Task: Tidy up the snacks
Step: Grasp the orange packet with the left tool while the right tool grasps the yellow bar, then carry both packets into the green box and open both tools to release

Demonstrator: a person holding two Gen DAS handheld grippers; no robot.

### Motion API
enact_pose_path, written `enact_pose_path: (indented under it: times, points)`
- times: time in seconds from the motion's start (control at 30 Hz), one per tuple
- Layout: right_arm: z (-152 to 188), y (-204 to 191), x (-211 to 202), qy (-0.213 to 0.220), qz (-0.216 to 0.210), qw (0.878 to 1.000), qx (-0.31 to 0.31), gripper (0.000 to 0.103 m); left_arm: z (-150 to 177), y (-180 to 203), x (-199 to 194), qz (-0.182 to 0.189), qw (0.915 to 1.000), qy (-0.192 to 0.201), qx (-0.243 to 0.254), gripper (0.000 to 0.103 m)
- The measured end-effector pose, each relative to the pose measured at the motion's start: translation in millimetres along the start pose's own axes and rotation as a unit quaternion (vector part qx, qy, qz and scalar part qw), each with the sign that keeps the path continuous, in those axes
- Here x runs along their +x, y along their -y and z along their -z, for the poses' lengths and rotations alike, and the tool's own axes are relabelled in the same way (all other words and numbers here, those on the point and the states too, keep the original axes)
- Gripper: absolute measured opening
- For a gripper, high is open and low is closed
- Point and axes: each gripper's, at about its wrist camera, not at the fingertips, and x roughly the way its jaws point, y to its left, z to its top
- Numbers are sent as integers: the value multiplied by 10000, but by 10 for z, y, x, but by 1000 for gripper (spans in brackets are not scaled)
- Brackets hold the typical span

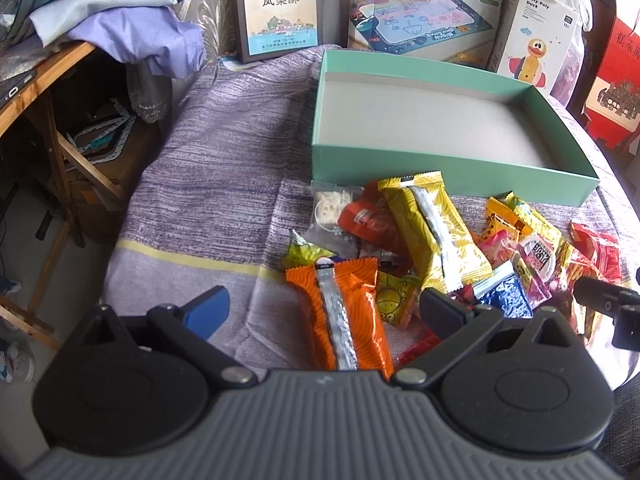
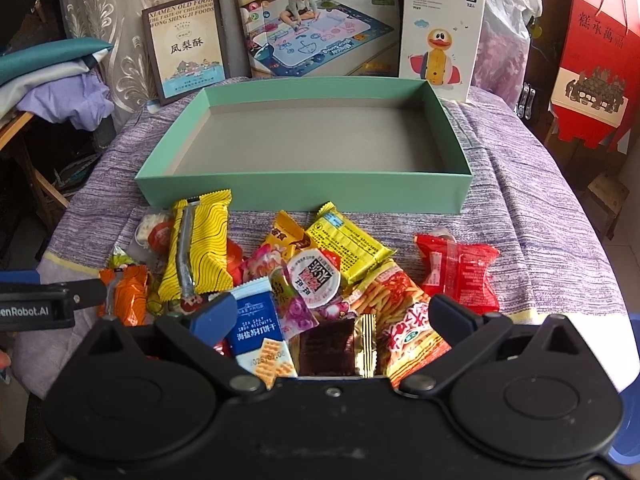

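An empty mint-green box (image 1: 448, 160) (image 2: 300, 192) sits on the purple cloth behind a pile of snack packets. My left gripper (image 1: 324, 310) is open, low over the pile's left end, with an orange packet (image 1: 352, 312) between its fingers, not gripped. A long yellow packet (image 1: 436, 228) (image 2: 200, 240) lies beside it. My right gripper (image 2: 330, 314) is open over the pile's near side, above a blue-white biscuit packet (image 2: 260, 336), a brown-gold packet (image 2: 336, 344) and a red-orange stick-snack bag (image 2: 404, 320). A red packet (image 2: 456, 268) lies to the right.
Upright boxes stand behind the green box: a pastry box (image 2: 186, 48), a drawing-mat box (image 2: 320, 28), a duck toy box (image 2: 440, 36). A red carton (image 2: 592, 60) stands at right. A wooden table with folded cloth (image 1: 80, 20) is at left. The left gripper shows in the right wrist view (image 2: 60, 300).
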Motion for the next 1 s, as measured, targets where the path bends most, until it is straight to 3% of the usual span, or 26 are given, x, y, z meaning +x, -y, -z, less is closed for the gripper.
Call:
enact_pose_path:
  times: [0.27,0.37,0.47,0.57,0.63,0.8,0.93,1.0]
  points:
    - [-150,-132,149,-43,-351,9990,-264,102,121,-57,237,220,9991,-356,14,102]
    - [-192,-194,244,-132,-591,9978,-287,89,177,-67,329,367,9980,-509,-111,96]
    - [-221,-266,345,-218,-774,9964,-273,86,220,-54,456,516,9961,-692,-169,89]
    - [-273,-377,437,-243,-921,9948,-358,84,248,-36,594,646,9939,-872,-219,77]
    - [-332,-461,507,-265,-1010,9935,-447,80,244,-19,566,581,9958,-707,-106,54]
    - [-506,-657,775,-512,-1246,9894,-547,45,174,-155,575,750,9943,-744,-172,52]
    - [-583,-809,975,-655,-1324,9870,-631,46,175,-230,579,760,9938,-770,-245,60]
    - [-611,-891,1016,-660,-1330,9861,-743,56,196,-238,577,760,9939,-767,-223,62]
